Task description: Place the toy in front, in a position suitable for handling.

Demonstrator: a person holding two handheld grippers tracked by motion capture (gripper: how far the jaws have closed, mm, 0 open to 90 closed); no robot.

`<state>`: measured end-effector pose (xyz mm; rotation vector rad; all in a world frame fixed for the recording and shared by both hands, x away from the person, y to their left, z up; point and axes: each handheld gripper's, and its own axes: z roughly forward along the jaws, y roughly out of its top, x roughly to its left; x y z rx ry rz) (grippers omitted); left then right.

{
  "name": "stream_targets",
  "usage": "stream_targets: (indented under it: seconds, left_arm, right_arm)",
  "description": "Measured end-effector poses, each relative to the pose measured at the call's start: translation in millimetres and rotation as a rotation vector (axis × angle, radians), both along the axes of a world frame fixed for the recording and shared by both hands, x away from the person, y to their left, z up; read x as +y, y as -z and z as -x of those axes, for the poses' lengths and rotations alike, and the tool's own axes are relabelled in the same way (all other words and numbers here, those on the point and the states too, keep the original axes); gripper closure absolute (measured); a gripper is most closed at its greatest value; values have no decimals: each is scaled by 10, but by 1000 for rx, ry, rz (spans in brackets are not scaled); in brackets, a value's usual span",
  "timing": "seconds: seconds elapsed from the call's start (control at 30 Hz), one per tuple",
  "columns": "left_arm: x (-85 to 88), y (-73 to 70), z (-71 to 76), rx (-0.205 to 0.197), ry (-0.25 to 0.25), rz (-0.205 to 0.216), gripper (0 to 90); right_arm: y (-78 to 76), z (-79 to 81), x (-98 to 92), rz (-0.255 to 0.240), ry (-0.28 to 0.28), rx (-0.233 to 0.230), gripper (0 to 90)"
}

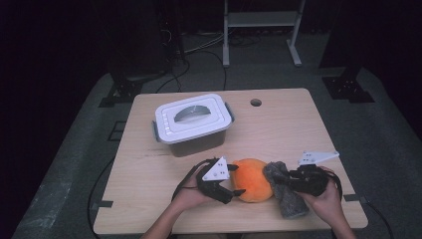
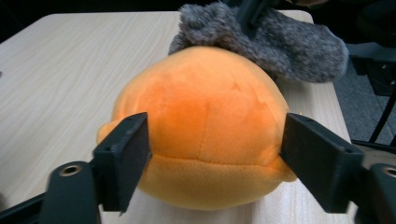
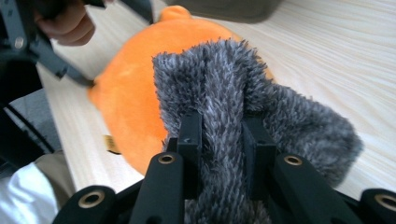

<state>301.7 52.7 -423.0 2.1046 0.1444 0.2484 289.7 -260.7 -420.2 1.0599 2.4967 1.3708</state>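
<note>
A round orange plush (image 1: 251,180) lies near the table's front edge. My left gripper (image 1: 238,179) comes at it from the left, and in the left gripper view my left gripper (image 2: 217,149) has a jaw on each side of the orange plush (image 2: 210,102). The pads sit at its flanks without denting it. A grey furry cloth (image 1: 288,201) lies against the plush's right side. My right gripper (image 3: 222,140) is shut on a fold of the grey furry cloth (image 3: 224,79), with the orange plush (image 3: 130,102) just behind it.
A grey storage box with a white clip-on lid (image 1: 193,119) stands at the back left of the wooden table (image 1: 278,124). A cable hole (image 1: 256,102) is near the far edge. A metal rack and stands are on the floor beyond.
</note>
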Motion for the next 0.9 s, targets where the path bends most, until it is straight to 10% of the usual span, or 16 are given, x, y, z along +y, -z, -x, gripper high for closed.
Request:
stream_targets:
  seconds: [0.2,0.4,0.57,0.67,0.9]
  left_arm:
    - [17,7,-22,18,-9,13,425]
    - [-113,-37,-1,25,-13,29,419]
    - [-182,-64,-27,43,1,21,288]
    - [-182,-25,7,15,31,26,169]
    - [-144,-41,3,-20,12,11,379]
  right_arm:
    - [-15,0,-42,32,26,3,724]
    - [-392,202,306,26,-67,-133,728]
    - [-295,183,505,109,-100,-144,729]
    - [-230,140,434,60,-92,-114,732]
    - [-168,148,225,84,-44,-100,732]
